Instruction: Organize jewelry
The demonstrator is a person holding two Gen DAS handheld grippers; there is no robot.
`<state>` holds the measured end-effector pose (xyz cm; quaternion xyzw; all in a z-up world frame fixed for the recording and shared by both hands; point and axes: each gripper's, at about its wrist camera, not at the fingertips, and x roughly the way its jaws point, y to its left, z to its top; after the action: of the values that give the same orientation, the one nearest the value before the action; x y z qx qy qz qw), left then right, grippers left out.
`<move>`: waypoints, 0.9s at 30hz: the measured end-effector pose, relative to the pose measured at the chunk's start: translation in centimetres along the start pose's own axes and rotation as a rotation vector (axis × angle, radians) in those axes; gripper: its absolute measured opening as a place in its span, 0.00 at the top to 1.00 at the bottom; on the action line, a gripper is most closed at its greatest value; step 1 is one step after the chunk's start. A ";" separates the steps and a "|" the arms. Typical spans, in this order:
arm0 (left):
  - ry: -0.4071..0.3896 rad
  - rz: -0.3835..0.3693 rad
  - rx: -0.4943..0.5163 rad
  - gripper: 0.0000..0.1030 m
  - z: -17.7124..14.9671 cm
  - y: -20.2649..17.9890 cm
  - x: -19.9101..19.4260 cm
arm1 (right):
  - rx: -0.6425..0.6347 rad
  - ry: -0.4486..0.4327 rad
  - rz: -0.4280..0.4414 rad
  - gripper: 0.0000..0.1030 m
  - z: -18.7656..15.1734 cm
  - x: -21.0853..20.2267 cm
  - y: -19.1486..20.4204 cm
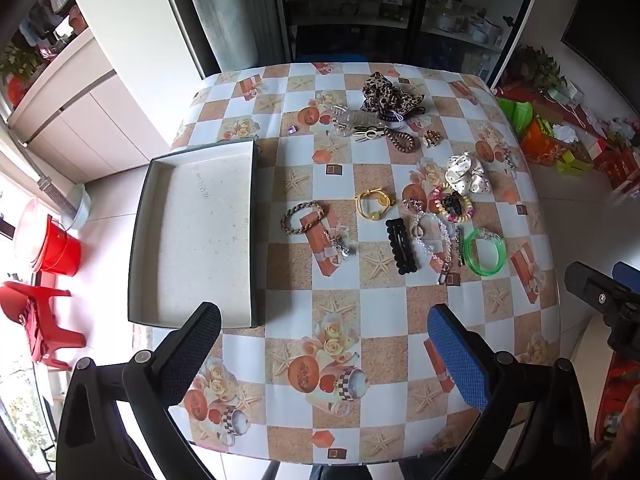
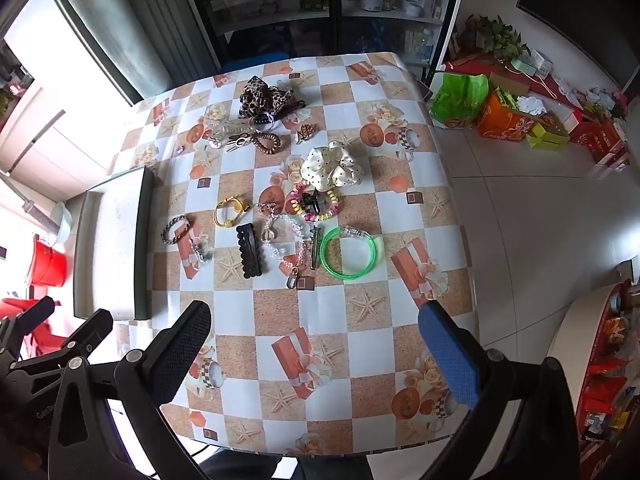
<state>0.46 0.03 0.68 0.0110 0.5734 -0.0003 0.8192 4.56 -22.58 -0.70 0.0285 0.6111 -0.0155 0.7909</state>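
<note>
The jewelry lies loose on the table [image 1: 400, 320], all to the right of the tray [image 1: 200, 240]. Nearest the tray sits a braided bracelet [image 1: 301, 219], then a yellow band [image 1: 374, 204], a black clip [image 1: 402, 250] and a bead chain [image 1: 434, 236]; the green bangle [image 1: 485, 253] lies farthest from it. Beyond these, away from the tray's far corner, rest a white scrunchie [image 1: 468, 174] and a leopard scrunchie [image 1: 390, 94]. The tray holds nothing. The left gripper [image 1: 324, 320] and right gripper [image 2: 316, 316] hang above the near table edge, jaws spread wide, holding nothing.
</note>
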 end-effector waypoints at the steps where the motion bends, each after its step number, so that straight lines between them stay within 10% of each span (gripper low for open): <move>1: 0.000 0.000 0.000 0.00 0.0 0.0 0.0 | 0.000 -0.003 -0.001 0.00 0.0 0.0 0.0; 27: 0.005 -0.002 0.002 0.00 0.3 0.0 0.0 | 0.005 -0.009 0.002 0.00 0.6 0.2 0.1</move>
<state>0.71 0.02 0.78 0.0115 0.5754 -0.0016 0.8178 5.16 -22.52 -0.78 0.0312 0.6074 -0.0162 0.7936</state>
